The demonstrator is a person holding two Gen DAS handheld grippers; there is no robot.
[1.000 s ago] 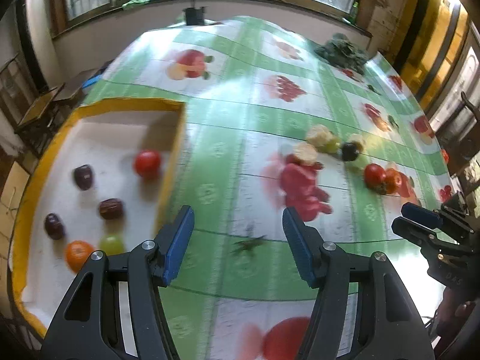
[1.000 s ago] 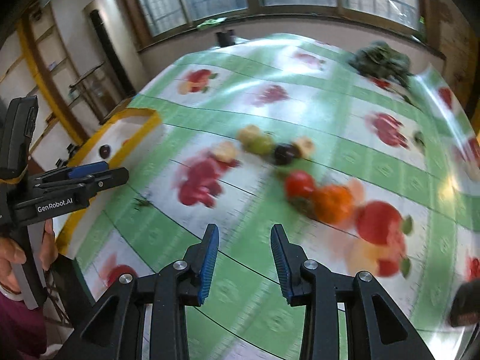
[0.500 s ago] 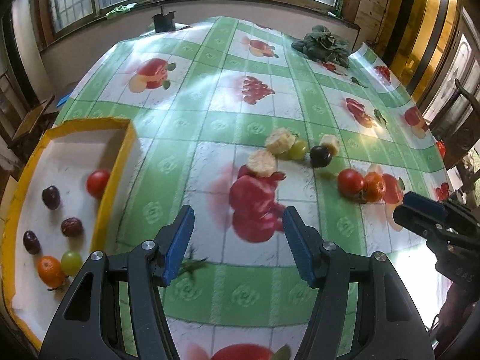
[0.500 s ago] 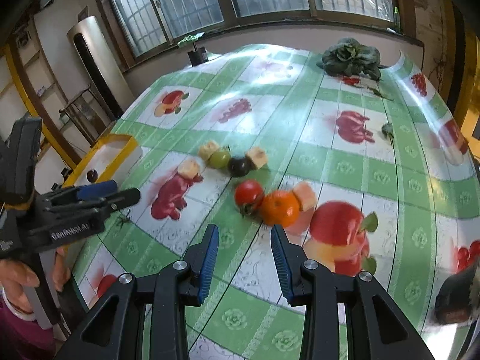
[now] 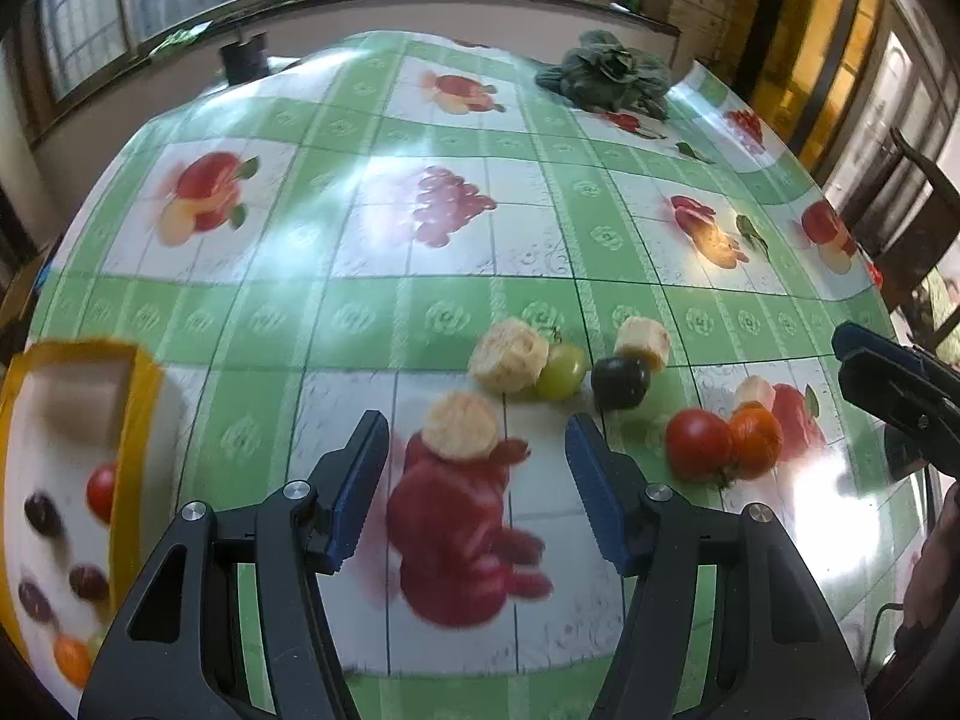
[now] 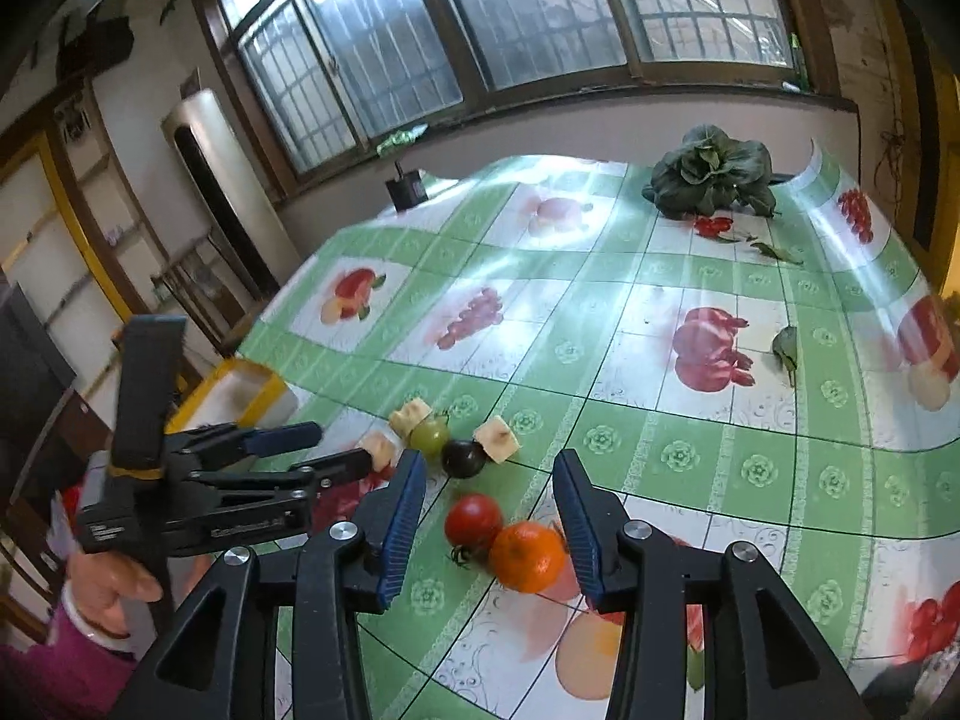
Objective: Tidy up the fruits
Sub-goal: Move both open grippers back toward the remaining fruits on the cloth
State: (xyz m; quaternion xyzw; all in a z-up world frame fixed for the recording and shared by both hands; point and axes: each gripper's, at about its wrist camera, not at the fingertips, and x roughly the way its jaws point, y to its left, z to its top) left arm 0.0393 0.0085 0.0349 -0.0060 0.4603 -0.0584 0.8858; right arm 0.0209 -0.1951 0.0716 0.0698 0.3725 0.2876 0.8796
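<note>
A cluster of fruit lies on the fruit-print tablecloth: three pale banana pieces, one (image 5: 461, 425) nearest, a green grape (image 5: 561, 371), a dark plum (image 5: 620, 381), a red tomato (image 5: 698, 445) and an orange (image 5: 755, 439). My left gripper (image 5: 474, 486) is open and empty, just short of the nearest banana piece. My right gripper (image 6: 489, 513) is open and empty, its fingers either side of the tomato (image 6: 474, 521) and orange (image 6: 528, 557). The yellow-rimmed white tray (image 5: 141, 420) at the left holds several fruits.
A bunch of dark leafy greens (image 6: 711, 171) lies at the table's far end, with a small black pot (image 6: 403, 191) near the window. A loose leaf (image 6: 786, 348) lies at right. A chair (image 5: 900, 228) stands beside the table's right edge.
The left gripper swung right, away from the tray toward the fruit cluster. The right gripper opened wider and moved forward to the tomato and orange.
</note>
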